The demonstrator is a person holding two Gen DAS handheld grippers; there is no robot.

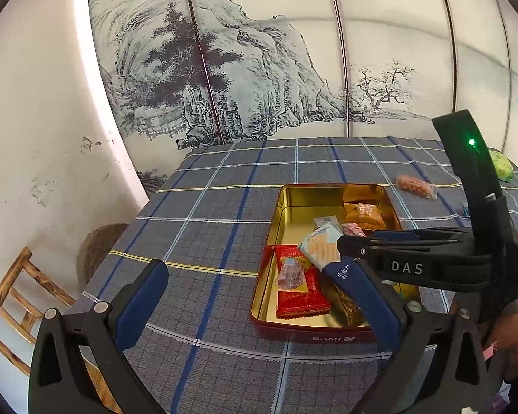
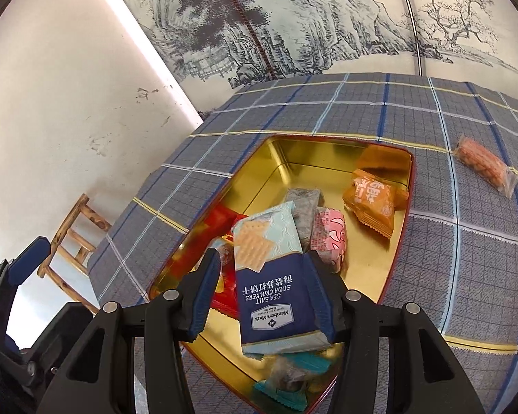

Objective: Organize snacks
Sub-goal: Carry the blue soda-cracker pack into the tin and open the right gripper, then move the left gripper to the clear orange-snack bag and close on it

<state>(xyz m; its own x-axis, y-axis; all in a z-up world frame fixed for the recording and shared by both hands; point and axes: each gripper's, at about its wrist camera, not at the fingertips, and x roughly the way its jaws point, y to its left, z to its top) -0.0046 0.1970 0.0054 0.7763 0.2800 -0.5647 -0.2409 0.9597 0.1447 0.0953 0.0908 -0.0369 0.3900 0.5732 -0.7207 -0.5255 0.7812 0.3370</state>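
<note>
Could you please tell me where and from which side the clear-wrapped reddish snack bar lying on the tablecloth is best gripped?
Probably across the middle of the snack bar, coming from above. It lies flat and alone on the tablecloth, beyond the tin; its narrow width suits the jaws, and its crimped ends look flimsy.

Soda cracker pack [image 2: 271, 272] tilted above gold tin [image 2: 293, 158] holding snacks.

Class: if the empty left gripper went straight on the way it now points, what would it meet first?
Probably the blue-grey checked tablecloth, left of the red-sided gold tin; nothing stands between the left gripper and it, though depth is uncertain.
</note>
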